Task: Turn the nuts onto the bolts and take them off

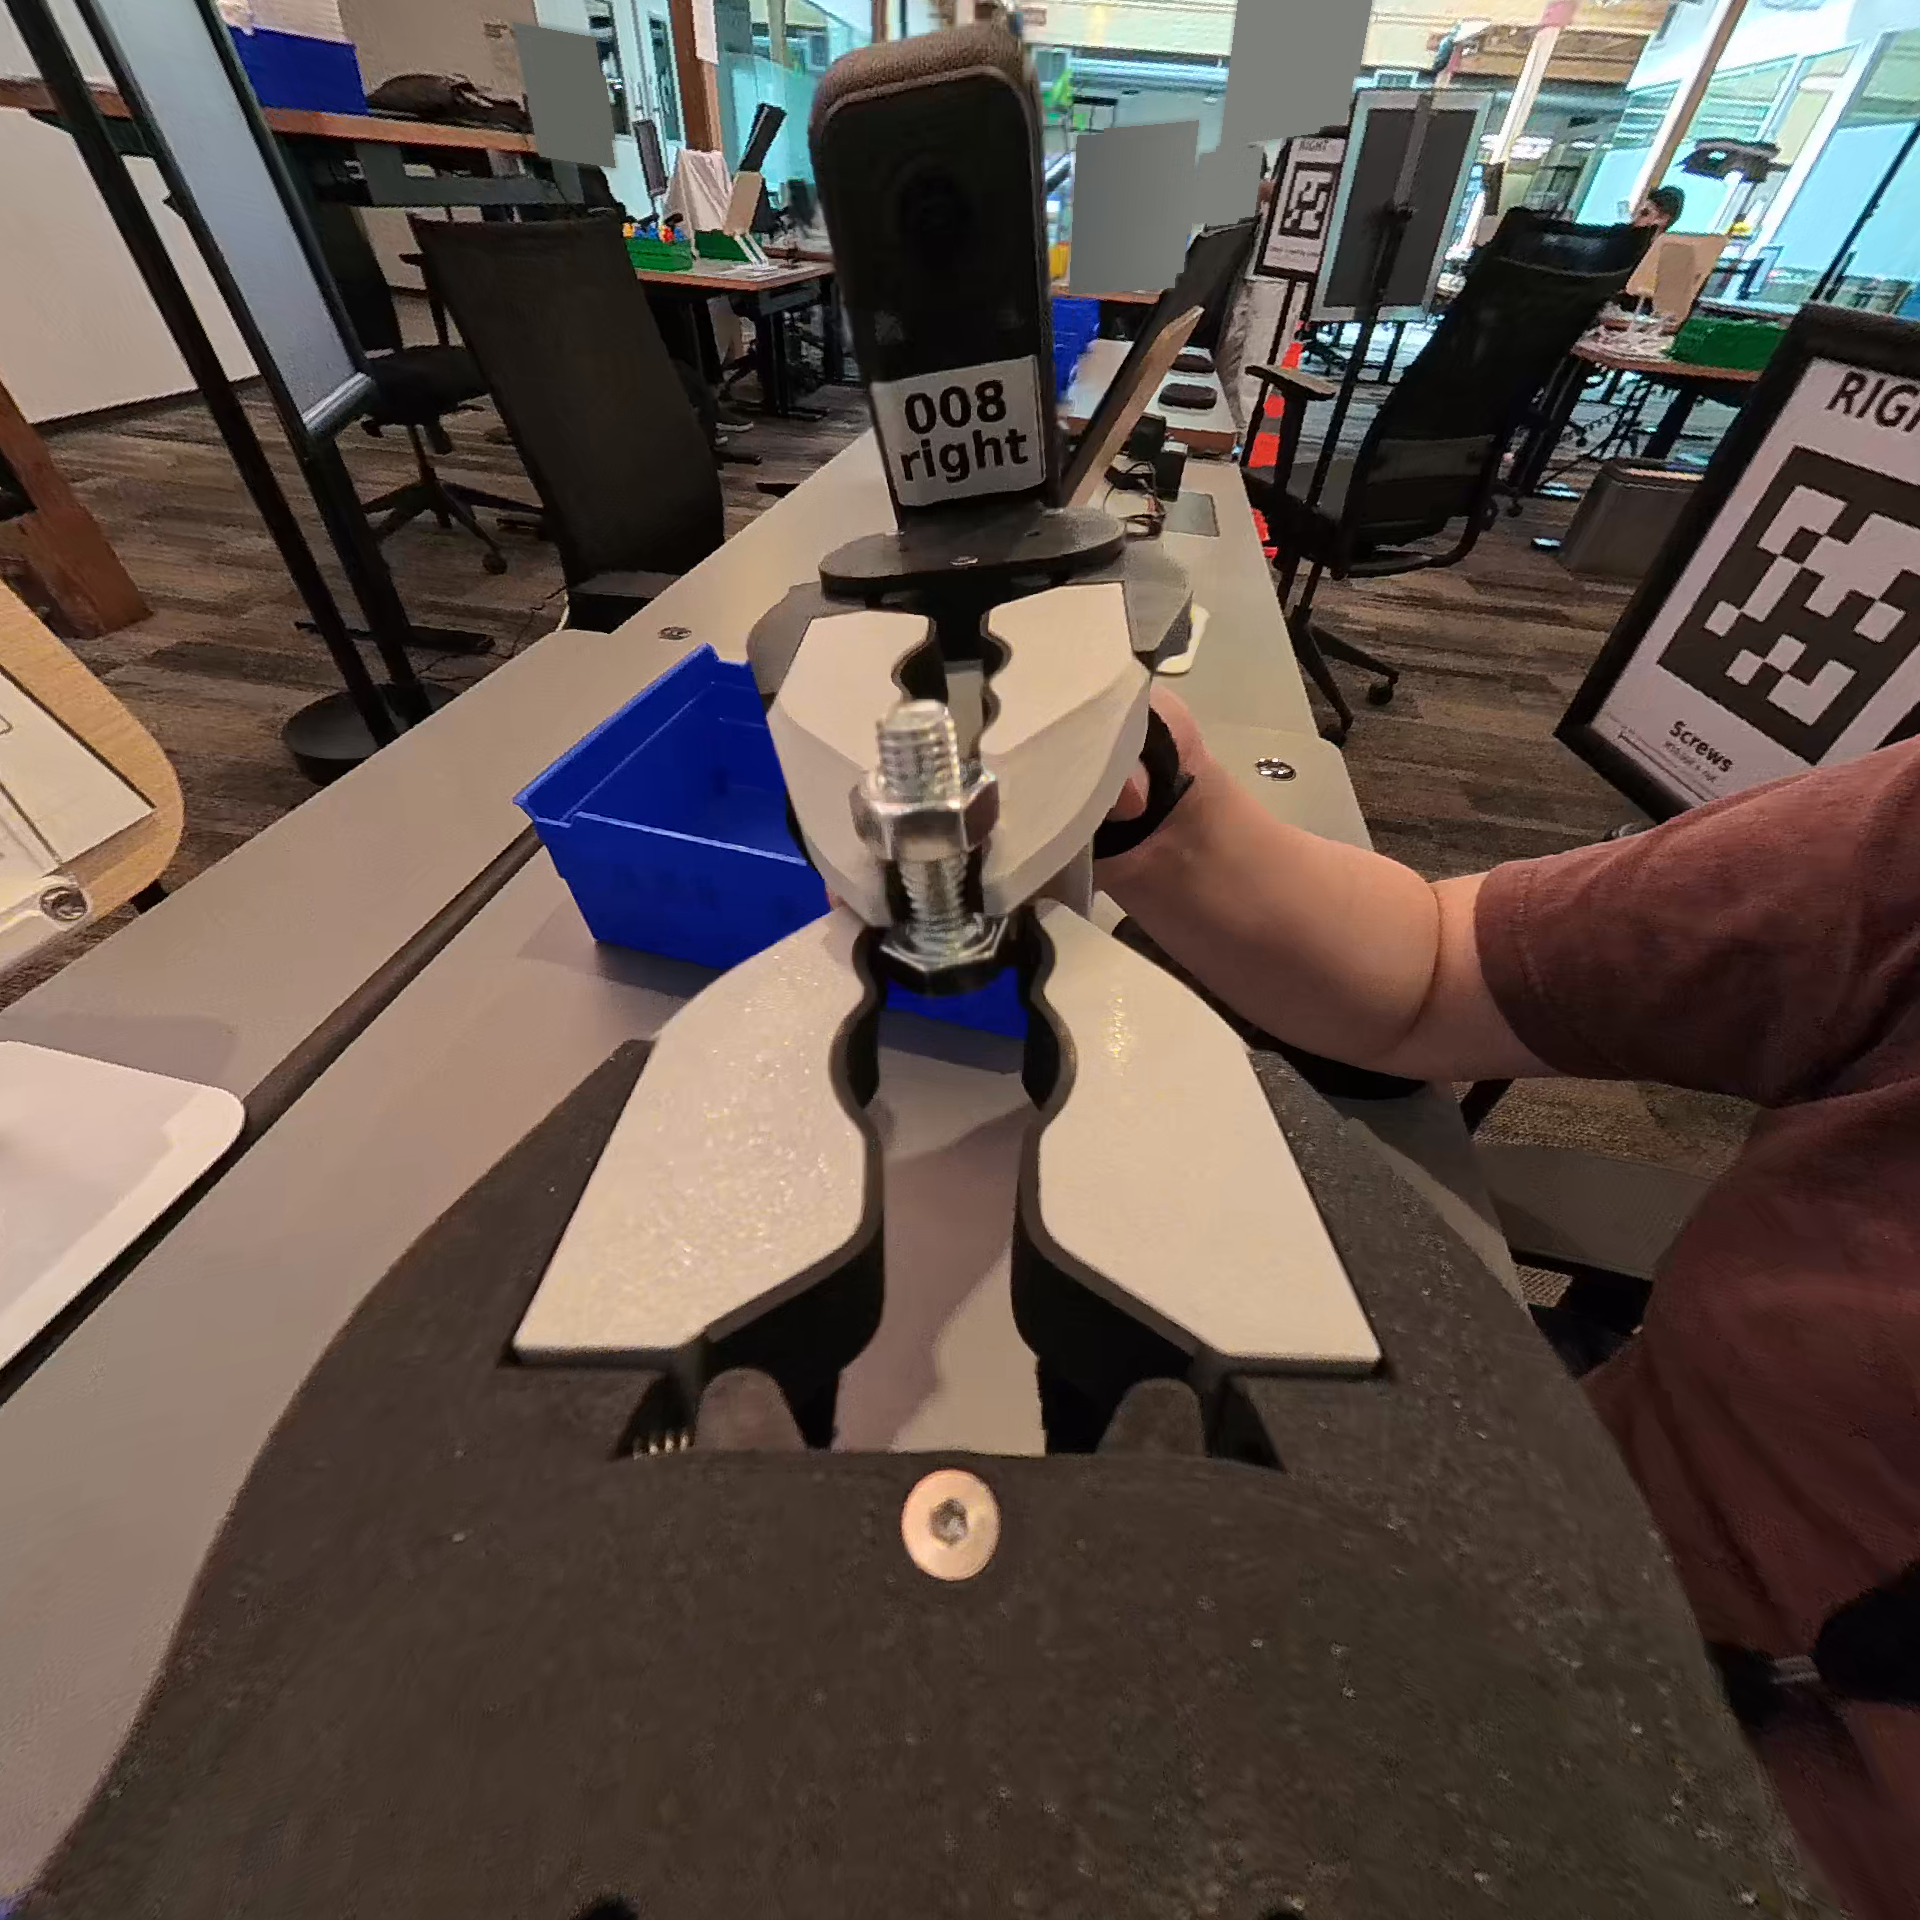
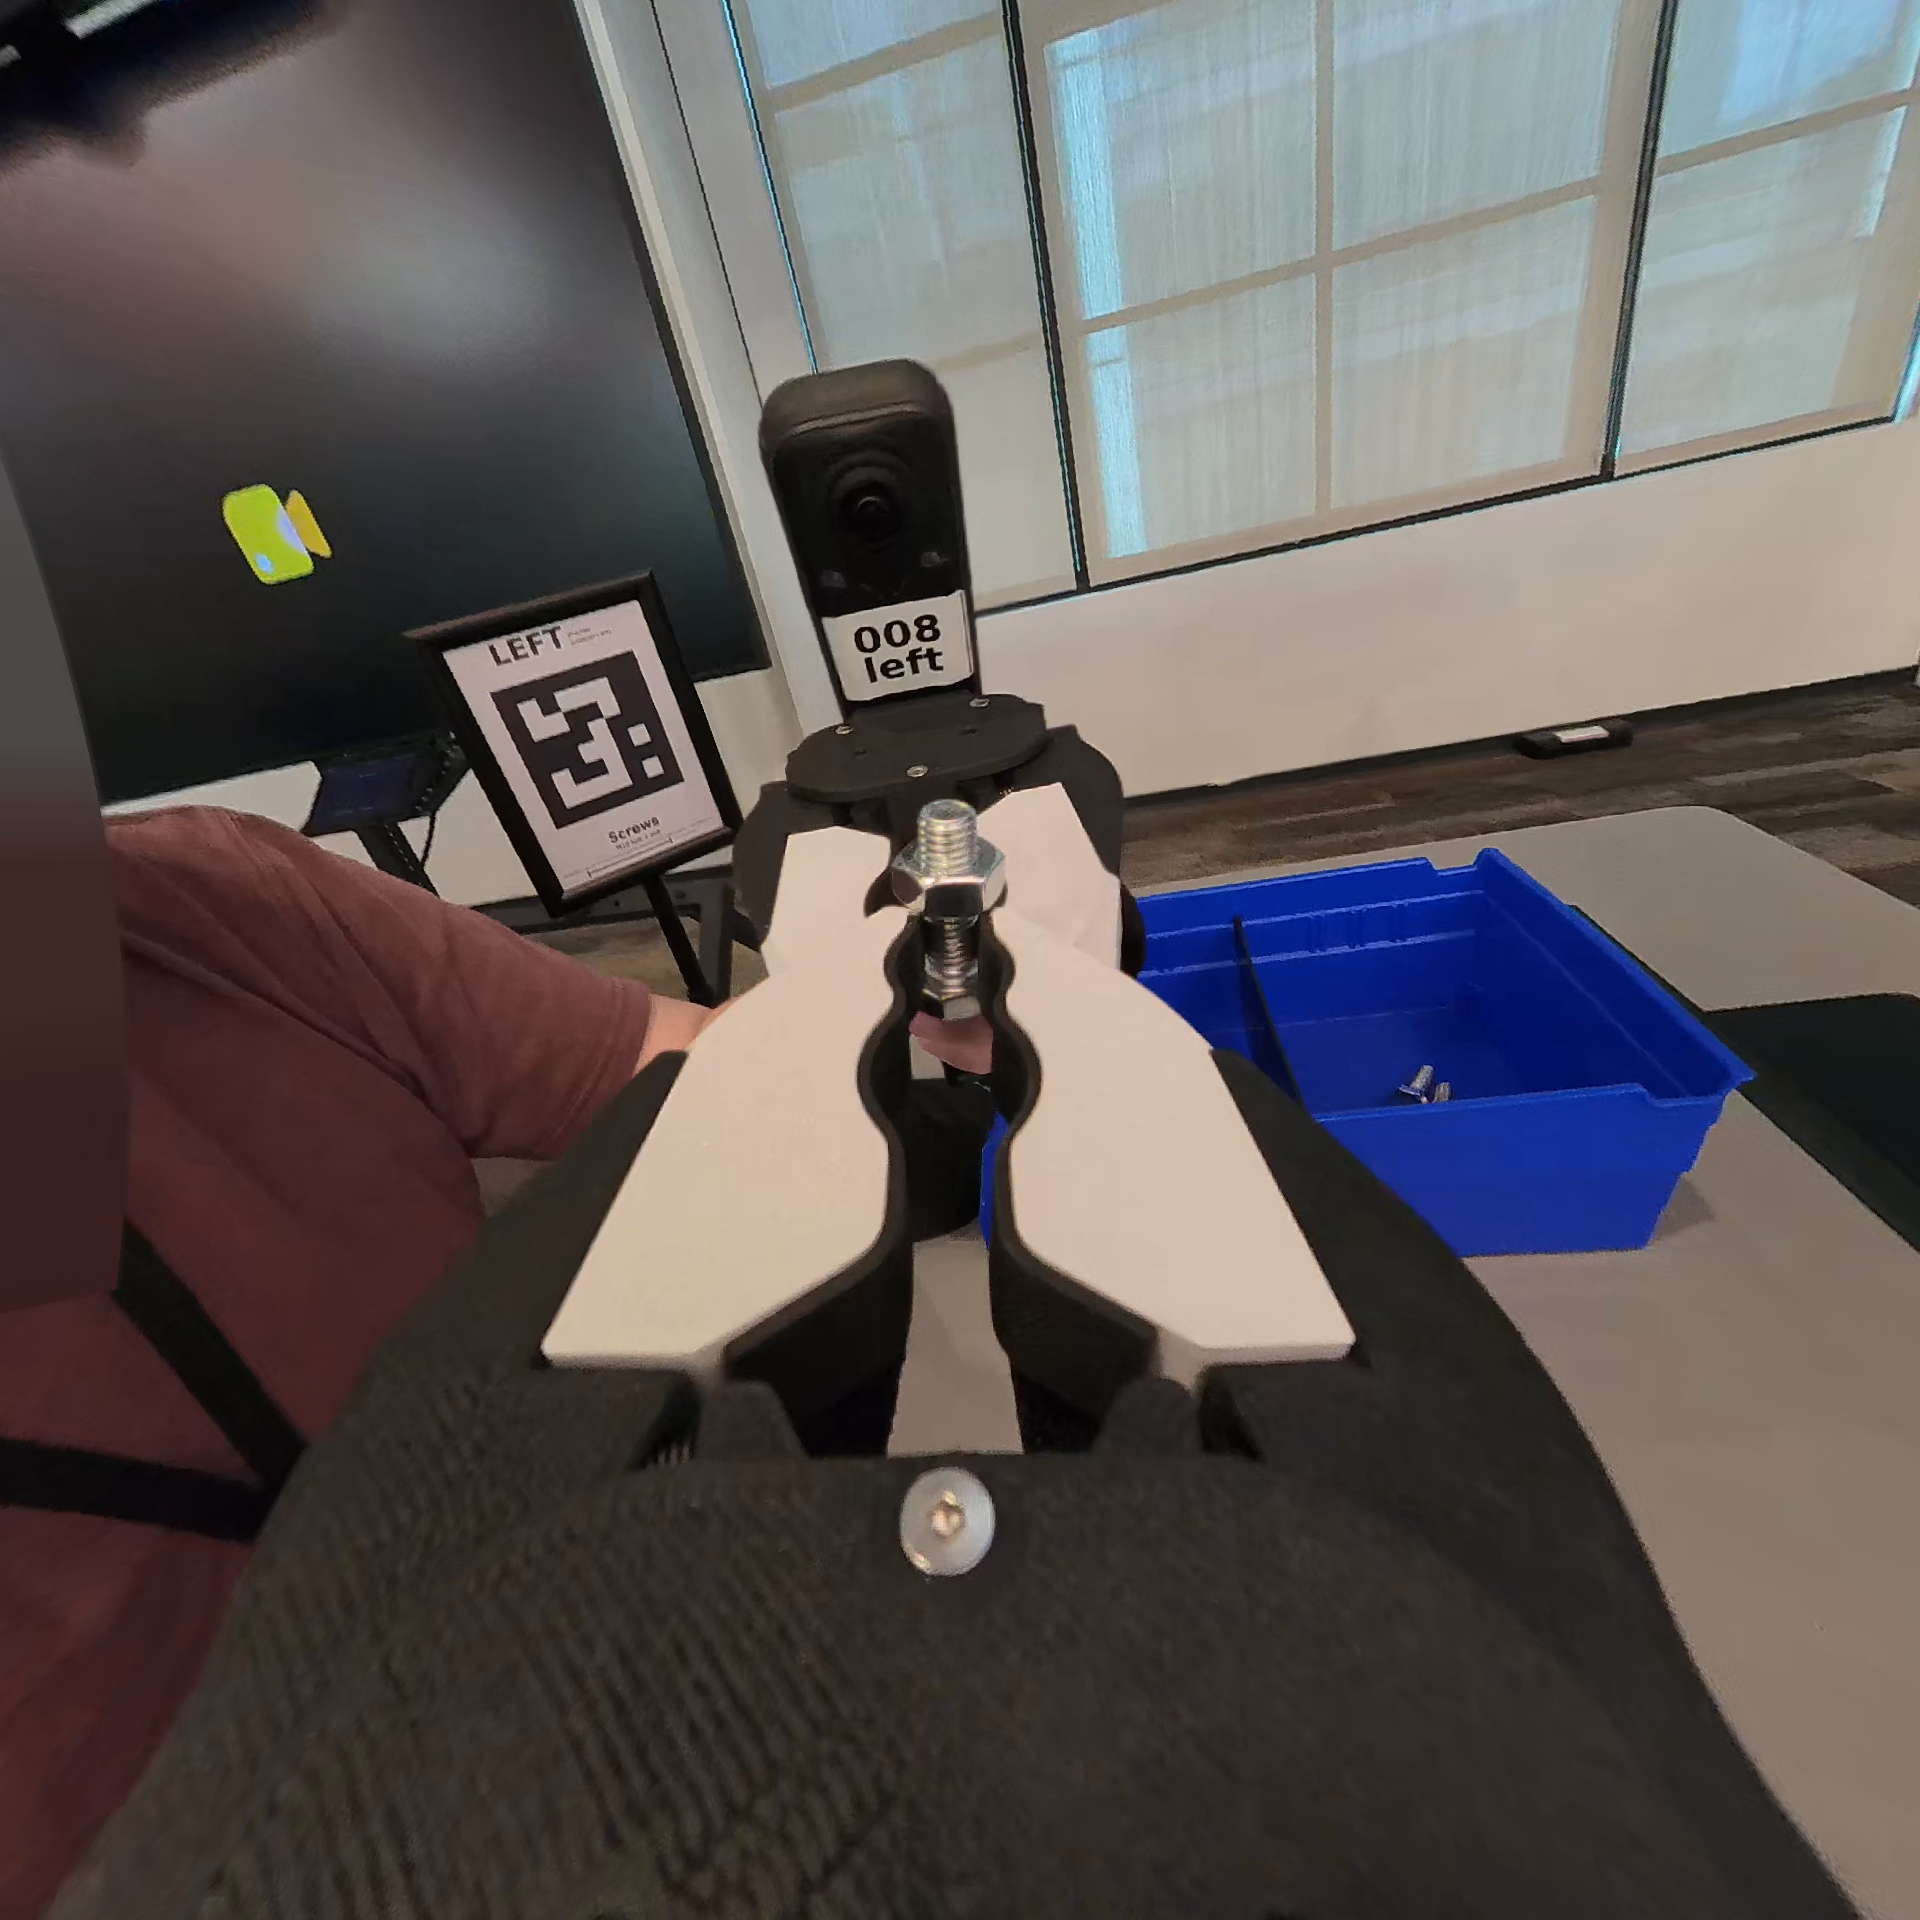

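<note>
Left white-fingered gripper (image 1: pixel 940 961) pinches the hex head of an upright silver threaded bolt (image 1: pixel 932 894). Facing it from directly opposite, the right gripper (image 2: pixel 948 961) clamps the silver hex nut (image 1: pixel 923 816) partway up the shaft, above a blue plastic bin (image 2: pixel 1455 1049).

A grey table (image 2: pixel 1714 1351) carries a blue bin (image 2: pixel 1455 1164) and a white tray (image 1: pixel 94 1164).

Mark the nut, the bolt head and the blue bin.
nut (image 1: pixel 924 814), left wrist view, front flat of the hex.
bolt head (image 1: pixel 940 943), left wrist view, top edge of the hex head.
blue bin (image 2: pixel 1507 1143), right wrist view, front wall.
</note>
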Tool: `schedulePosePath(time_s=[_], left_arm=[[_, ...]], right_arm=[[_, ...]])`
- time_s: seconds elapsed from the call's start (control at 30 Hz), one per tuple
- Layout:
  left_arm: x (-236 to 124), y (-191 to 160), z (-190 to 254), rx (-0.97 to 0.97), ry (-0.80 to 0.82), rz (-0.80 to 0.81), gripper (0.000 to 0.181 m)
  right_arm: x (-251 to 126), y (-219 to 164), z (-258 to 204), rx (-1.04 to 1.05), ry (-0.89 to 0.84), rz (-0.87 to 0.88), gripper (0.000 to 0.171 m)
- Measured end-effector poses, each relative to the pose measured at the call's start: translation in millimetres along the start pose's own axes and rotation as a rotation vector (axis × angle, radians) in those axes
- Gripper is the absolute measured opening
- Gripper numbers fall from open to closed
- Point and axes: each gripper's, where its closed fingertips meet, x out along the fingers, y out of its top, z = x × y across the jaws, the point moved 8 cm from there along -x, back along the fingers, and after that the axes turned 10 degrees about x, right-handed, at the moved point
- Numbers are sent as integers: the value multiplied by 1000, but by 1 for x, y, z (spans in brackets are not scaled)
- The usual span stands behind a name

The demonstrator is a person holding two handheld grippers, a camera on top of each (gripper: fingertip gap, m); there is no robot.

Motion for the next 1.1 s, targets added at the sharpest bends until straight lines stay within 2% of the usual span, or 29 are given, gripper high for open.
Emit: schedulePosePath(time_s=[0.13, 0.23, 0.3, 0.37, 0.43, 0.5, 0.63, 0.77, 0.87, 1.1], left_arm=[[-2, -1, -6, -10, 49, -16, 42], [-10, -2, -12, 10, 98, -61, 42], [-17, 0, -14, 7, 123, -80, 41], [-25, 3, -15, 12, 146, -98, 40], [-31, 4, -16, 20, 173, -133, 39], [-35, 3, -18, 21, 194, -177, 38], [-42, 3, -22, -6, 212, -174, 37], [-46, 1, -25, -34, 209, -184, 36], [-49, 1, -26, -39, 213, -185, 36], [-48, -1, -25, -40, 200, -214, 36]], right_arm=[[-14, 7, 6, 35, -12, 43, 10], [-54, 25, -1, -2, -156, -23, 10], [-105, 30, -4, 2, -419, -130, 10], [-169, 20, 6, 86, -832, -248, 10], [-226, 0, 23, 288, -1178, -331, 10], [-264, -20, 38, 459, -1387, -406, 11], [-294, -55, 66, 690, -1478, -527, 11], [-306, -87, 90, 846, -1510, -662, 11], [-310, -101, 101, 898, -1528, -739, 10], [-317, -116, 114, 929, -1568, -803, 11]])
